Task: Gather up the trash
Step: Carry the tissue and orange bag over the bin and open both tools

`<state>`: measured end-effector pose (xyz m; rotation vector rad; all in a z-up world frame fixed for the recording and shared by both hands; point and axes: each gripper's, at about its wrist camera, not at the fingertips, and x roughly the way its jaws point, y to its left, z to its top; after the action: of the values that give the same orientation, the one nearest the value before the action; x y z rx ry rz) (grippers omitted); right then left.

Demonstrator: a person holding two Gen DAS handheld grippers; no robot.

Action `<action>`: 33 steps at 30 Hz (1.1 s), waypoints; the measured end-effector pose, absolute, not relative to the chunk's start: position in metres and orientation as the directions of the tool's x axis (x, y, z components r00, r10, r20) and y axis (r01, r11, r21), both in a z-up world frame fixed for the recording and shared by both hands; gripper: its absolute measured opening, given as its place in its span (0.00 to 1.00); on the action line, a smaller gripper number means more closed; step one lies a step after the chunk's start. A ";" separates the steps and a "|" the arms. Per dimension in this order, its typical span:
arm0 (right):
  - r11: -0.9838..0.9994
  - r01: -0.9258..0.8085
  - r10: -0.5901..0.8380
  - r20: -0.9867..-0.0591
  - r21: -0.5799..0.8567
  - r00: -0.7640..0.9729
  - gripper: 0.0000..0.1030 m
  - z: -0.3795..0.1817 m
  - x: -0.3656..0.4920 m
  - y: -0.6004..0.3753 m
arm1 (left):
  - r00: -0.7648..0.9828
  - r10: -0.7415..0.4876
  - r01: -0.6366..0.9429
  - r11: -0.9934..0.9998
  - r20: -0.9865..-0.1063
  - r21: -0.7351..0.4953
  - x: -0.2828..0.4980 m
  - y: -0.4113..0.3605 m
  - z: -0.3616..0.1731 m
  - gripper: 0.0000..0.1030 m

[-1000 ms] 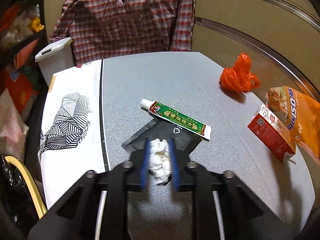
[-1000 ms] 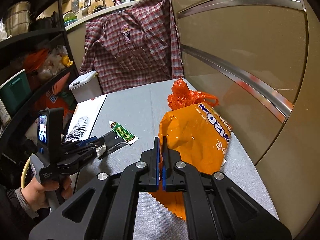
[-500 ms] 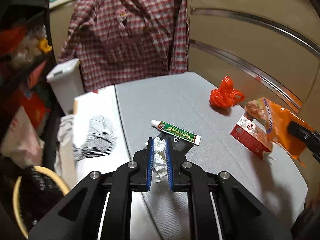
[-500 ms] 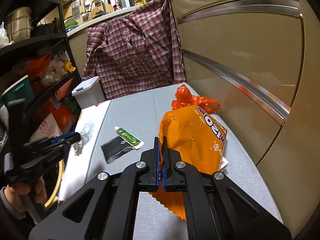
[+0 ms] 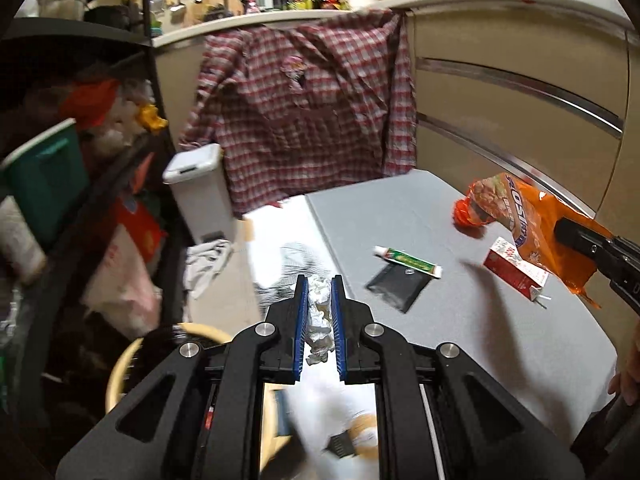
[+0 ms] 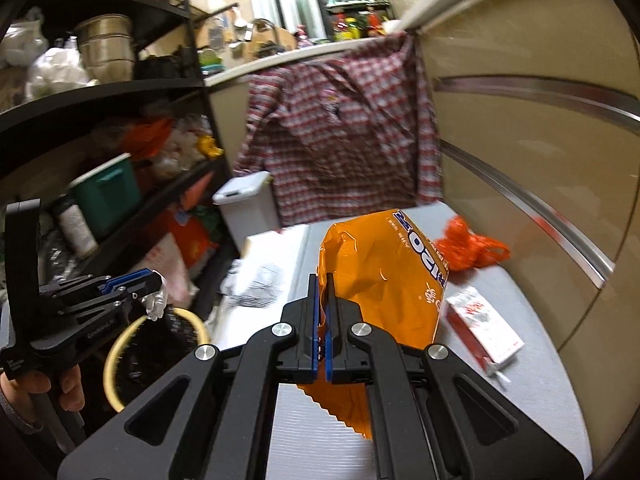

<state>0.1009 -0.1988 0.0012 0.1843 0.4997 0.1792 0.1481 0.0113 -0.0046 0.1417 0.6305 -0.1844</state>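
My left gripper (image 5: 319,284) is shut on a crumpled white tissue (image 5: 319,320), held in the air past the table's left edge, above a round bin with a tan rim (image 5: 120,364). It also shows in the right wrist view (image 6: 154,280) over the bin (image 6: 116,352). My right gripper (image 6: 322,280) is shut on an orange snack bag (image 6: 384,280), lifted over the grey table (image 6: 532,384). On the table lie a green tube (image 5: 408,258), a black packet (image 5: 396,286), a red and white carton (image 5: 516,270) and a knotted orange plastic bag (image 6: 468,248).
A white sheet with a black pattern (image 5: 288,240) lies along the table's left side. A white lidded bin (image 5: 200,192) stands behind it, under a hanging plaid shirt (image 5: 304,112). A black shelf rack (image 6: 120,92) full of goods fills the left. A beige wall (image 5: 520,120) bounds the right.
My left gripper has carried the tissue up and left, off the table to above the round bin. My right gripper has lifted the orange bag slightly and swung leftward.
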 end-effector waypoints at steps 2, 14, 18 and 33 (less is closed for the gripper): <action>0.964 -0.156 0.240 -0.451 0.216 0.860 0.02 0.007 0.100 -0.182 | 0.797 -0.104 0.195 0.977 -0.595 0.090 0.142 0.023 0.002 0.11; 0.922 -0.329 0.386 -0.456 0.204 0.802 0.02 0.019 0.093 -0.084 | 0.795 0.047 0.024 0.994 -0.605 0.109 0.119 0.110 0.018 0.11; 0.904 -0.382 0.428 -0.462 0.193 0.777 0.02 0.020 0.093 -0.051 | 0.785 0.086 -0.029 0.994 -0.613 0.102 0.117 0.135 0.014 0.11; 0.836 -0.511 0.533 -0.517 0.199 0.670 0.02 0.000 0.104 0.041 | 0.763 0.160 -0.154 0.986 -0.626 0.064 0.117 0.203 0.001 0.11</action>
<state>0.1042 0.0413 -0.0005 0.0387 0.5944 0.5883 0.1167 0.2032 0.0014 0.0091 0.6817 0.1703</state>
